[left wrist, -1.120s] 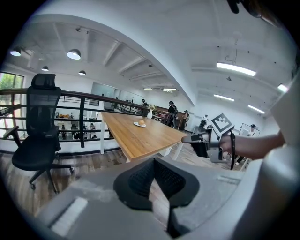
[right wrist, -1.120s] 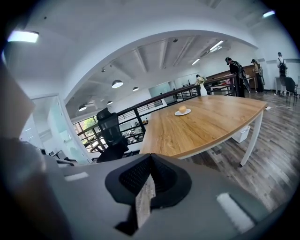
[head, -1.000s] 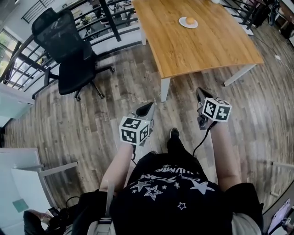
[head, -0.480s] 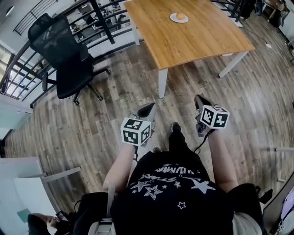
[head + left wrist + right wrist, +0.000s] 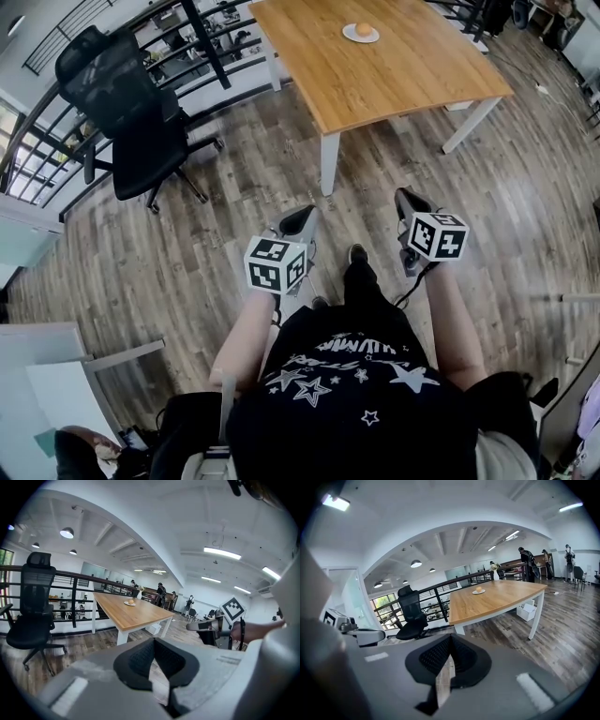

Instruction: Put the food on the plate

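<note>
A round orange piece of food lies on a small white plate far out on the wooden table. Both grippers hang over the floor, well short of the table, at the person's waist. My left gripper is shut and holds nothing. My right gripper is also shut and holds nothing. In the left gripper view the pads meet, and the plate shows small in the distance. The right gripper view has its pads closed too, with the plate far ahead.
A black office chair stands left of the table, beside a black railing. Wooden floor lies between me and the table's white legs. A white box sits under the table. People stand far off in the room.
The table and plate have slid up and a little left in the head view. Both grippers stay shut in about the same place before the person.
</note>
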Demonstrator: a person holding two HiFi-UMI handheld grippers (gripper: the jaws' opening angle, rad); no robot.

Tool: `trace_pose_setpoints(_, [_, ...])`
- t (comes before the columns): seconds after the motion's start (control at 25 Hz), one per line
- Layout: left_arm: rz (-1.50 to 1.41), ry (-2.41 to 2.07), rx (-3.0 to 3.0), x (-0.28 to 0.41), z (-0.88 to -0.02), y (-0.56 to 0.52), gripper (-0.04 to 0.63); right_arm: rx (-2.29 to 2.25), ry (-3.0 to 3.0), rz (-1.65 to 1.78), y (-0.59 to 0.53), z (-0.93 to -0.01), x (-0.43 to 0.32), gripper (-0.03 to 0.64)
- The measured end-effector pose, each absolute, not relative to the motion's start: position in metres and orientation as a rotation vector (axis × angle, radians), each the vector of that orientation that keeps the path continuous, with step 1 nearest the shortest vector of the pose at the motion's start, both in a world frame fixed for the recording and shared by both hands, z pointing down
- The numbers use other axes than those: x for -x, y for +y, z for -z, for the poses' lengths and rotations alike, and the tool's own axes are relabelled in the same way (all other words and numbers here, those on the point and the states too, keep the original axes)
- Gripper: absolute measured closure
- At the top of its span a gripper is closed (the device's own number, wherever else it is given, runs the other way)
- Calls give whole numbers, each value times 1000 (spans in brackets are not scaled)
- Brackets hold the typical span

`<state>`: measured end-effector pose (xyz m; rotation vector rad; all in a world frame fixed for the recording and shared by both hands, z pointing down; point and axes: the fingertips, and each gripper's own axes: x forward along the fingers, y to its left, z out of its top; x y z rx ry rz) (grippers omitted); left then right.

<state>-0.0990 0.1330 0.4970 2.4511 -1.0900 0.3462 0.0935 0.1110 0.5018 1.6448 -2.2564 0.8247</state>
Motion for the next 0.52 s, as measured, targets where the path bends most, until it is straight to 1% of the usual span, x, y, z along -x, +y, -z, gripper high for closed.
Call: trace_pose_setpoints(0.52, [-353, -1106, -2424, 100, -512, 139, 594, -1636, -2272, -858, 115, -512, -94, 617])
